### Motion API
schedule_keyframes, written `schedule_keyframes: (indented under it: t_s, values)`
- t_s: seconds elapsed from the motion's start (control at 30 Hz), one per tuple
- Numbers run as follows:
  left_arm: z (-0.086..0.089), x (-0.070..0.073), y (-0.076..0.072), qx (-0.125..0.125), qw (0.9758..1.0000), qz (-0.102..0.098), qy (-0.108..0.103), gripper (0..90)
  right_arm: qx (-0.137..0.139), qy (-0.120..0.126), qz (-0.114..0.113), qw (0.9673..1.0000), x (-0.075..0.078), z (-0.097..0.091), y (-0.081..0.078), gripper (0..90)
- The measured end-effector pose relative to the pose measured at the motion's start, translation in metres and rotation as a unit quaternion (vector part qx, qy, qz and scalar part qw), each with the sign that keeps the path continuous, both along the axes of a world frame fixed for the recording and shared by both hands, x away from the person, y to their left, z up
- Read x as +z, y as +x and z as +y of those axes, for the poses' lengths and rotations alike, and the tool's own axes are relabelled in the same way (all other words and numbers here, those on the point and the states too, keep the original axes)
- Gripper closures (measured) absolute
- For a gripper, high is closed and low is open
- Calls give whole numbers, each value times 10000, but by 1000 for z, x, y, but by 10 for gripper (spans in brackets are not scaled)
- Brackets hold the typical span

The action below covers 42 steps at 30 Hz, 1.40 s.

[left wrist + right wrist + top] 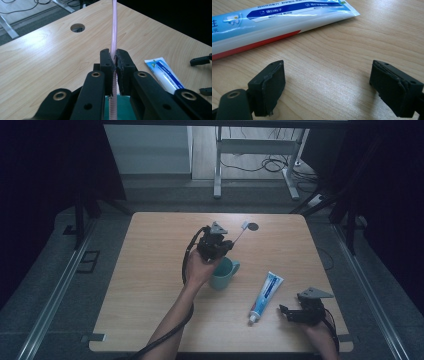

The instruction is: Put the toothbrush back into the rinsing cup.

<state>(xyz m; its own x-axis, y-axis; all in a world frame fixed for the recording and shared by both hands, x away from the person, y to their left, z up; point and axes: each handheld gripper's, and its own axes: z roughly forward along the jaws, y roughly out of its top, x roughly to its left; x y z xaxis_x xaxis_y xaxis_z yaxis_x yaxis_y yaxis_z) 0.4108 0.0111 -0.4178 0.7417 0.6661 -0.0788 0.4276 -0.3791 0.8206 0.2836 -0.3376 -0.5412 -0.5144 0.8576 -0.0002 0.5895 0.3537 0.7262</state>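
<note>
My left gripper (pixel 225 249) hovers over a teal mug (pixel 223 273) at the table's middle, shut on the handle of a pink toothbrush (pixel 241 231). In the left gripper view the pads clamp the toothbrush (pixel 114 30), whose ribbed lower end hangs over the mug (pixel 125 107). The brush head points toward the far side of the table. A blue and white toothpaste tube (pixel 266 296) lies flat to the right of the mug. Just right of its cap end my right gripper (pixel 286 314) rests low over the wood, open, with nothing between its fingers (pixel 269 85). The toothpaste tube (pixel 274 20) lies beyond those jaws.
The wooden table (pixel 150 285) has a round cable hole (pixel 253 226) near its far edge, close to the brush head. Beyond the table stand a desk frame (pixel 218 165) and loose cables on the floor. Dark curtains close both sides.
</note>
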Motion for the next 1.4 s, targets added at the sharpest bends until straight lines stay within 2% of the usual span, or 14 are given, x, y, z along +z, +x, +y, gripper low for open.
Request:
schedule_keyframes:
  t_s: [0.47,0.9,1.07,1.4]
  values:
    - [2,-18,-8,-15,10000,-70,-19,842,4,0,-3,10000,0,0,0,128]
    - [10,-38,-11,57,10000,73,31,838,1,1,3,10000,0,0,0,128]
    - [13,-40,-12,72,9998,142,-69,835,-3,2,8,10000,0,0,0,129]
    - [16,-44,-15,23,9997,241,67,831,-4,2,11,10000,0,0,0,128]
